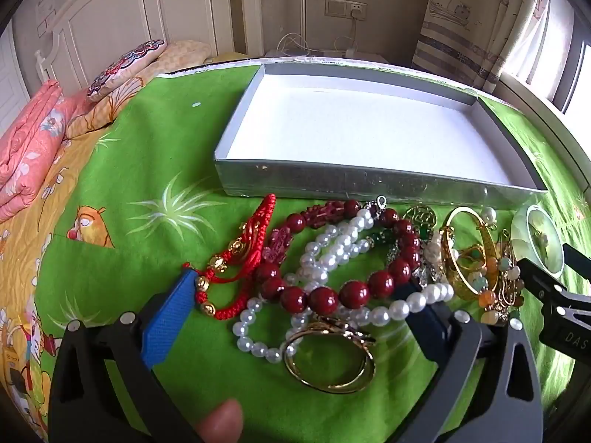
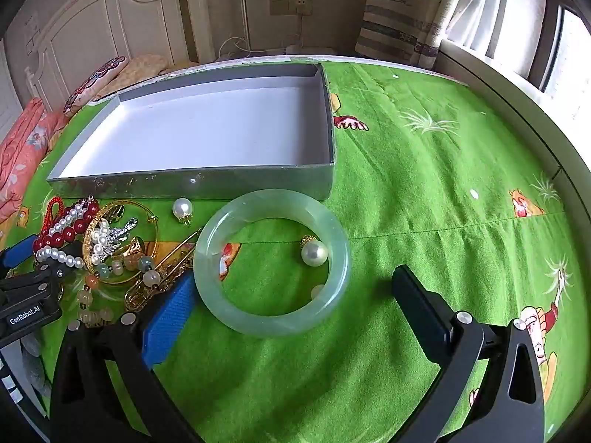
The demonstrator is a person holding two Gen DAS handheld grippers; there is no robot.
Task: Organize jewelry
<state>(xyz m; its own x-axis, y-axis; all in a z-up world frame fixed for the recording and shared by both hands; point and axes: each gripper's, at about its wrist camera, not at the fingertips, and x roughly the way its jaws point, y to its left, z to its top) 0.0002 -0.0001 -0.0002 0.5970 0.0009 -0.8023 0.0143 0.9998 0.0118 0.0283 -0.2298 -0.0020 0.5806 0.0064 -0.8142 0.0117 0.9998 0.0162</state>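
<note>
Both your tongs gape wide and empty: the left gripper straddles the tangled beads, so closing may drag several strands, while the jade bangle between the right gripper fingers could slip.

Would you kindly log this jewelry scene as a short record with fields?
surface: green cloth
box: open, nothing inside
jade bangle: flat on cloth, in front of box, a pearl inside its ring
jewelry pile: tangled, in front of box
left gripper: open, over pile
right gripper: open, around bangle, not gripping
</note>
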